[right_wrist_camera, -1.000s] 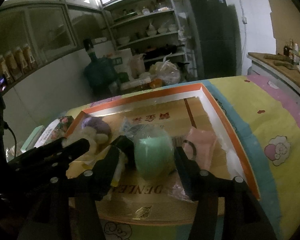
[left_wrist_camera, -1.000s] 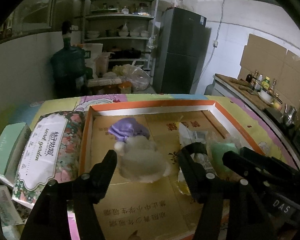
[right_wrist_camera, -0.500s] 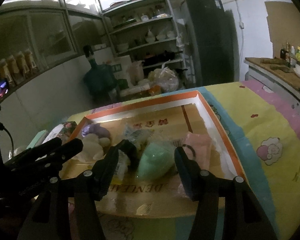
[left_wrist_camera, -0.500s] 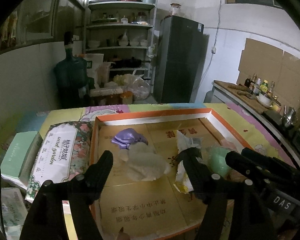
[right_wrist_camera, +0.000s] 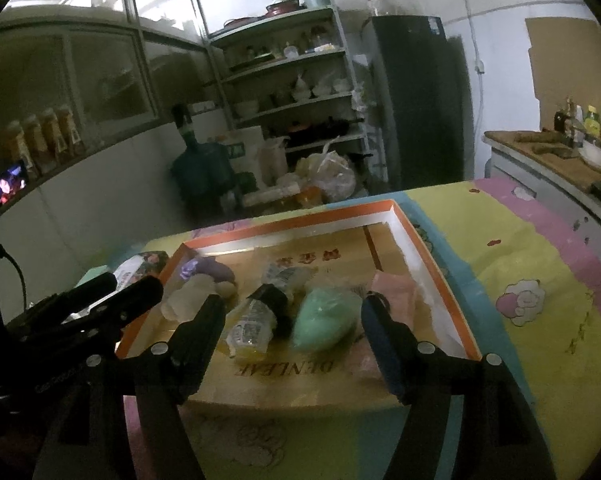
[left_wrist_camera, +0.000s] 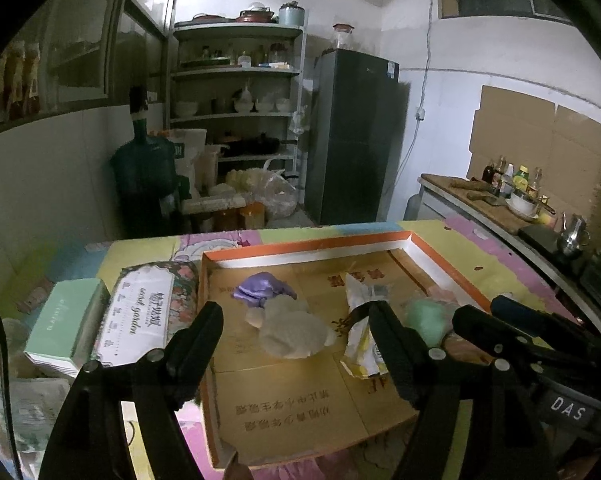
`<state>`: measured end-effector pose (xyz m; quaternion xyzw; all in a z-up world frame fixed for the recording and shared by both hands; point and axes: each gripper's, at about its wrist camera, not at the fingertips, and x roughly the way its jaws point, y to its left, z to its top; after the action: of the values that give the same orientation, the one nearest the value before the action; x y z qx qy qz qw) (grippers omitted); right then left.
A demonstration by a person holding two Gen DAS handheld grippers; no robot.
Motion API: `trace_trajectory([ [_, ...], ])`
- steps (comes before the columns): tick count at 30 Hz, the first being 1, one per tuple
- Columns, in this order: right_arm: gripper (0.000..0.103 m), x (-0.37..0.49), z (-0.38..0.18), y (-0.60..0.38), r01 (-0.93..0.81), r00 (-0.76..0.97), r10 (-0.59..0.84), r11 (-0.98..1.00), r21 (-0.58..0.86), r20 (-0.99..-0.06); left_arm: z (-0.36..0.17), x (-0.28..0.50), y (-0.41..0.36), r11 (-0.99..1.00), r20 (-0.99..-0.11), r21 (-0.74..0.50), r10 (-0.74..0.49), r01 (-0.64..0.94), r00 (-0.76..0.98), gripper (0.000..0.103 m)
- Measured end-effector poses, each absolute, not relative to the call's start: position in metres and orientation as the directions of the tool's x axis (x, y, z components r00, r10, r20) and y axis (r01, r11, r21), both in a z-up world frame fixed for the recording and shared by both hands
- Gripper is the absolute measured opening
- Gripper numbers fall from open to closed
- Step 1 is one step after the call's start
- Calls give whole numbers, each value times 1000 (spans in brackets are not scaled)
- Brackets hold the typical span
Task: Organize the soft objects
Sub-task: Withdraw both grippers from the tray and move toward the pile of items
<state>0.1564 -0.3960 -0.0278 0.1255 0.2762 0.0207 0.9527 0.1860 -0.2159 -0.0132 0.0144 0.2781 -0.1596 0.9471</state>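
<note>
Tongs both spread, jaws just been opening, nothing gripped: left gripper [left_wrist_camera: 296, 330] above grey plush toy [left_wrist_camera: 290, 330], right gripper [right_wrist_camera: 292, 322] above mint soft pouch [right_wrist_camera: 324, 326]. Both lie in orange-rimmed cardboard tray [right_wrist_camera: 432, 264], snack packet [right_wrist_camera: 256, 322] between them.

1. Your left gripper [left_wrist_camera: 296, 330] sits at 6 o'clock, jaws wide and just been opening, nothing between the pads.
2. Beyond the fingertips, the orange-rimmed cardboard tray [left_wrist_camera: 308, 249] holds a grey plush toy [left_wrist_camera: 292, 330] at centre.
3. The purple cloth [left_wrist_camera: 262, 289] touches the plush at its 11 o'clock side.
4. A crinkled snack packet [left_wrist_camera: 360, 344] lies at 3 o'clock of the plush, apart from it.
5. The green soft ball [left_wrist_camera: 424, 316] lies further toward 3 o'clock, just beside your right gripper [left_wrist_camera: 500, 320].
6. A floral tissue pack [left_wrist_camera: 140, 316] lies outside the tray at 9 o'clock.
</note>
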Motion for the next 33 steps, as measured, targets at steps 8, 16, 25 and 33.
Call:
trace_trajectory([
  [8,72,143,-20,-388,35,856,98,969,246,-508,-4,172,-208,947,-509,-59,-301,316,806,75],
  [16,72,130,-11,-377,33,864,91,971,236,-496,5,158,-196,947,-486,-63,-304,315,819,75],
  [25,72,116,-2,-359,14,870,101,974,228,-483,13,147,-178,950,-469,-60,-297,305,832,75],
  [33,72,109,3,-343,-4,874,112,975,224,-473,16,134,-163,953,-459,-60,-291,297,840,75],
])
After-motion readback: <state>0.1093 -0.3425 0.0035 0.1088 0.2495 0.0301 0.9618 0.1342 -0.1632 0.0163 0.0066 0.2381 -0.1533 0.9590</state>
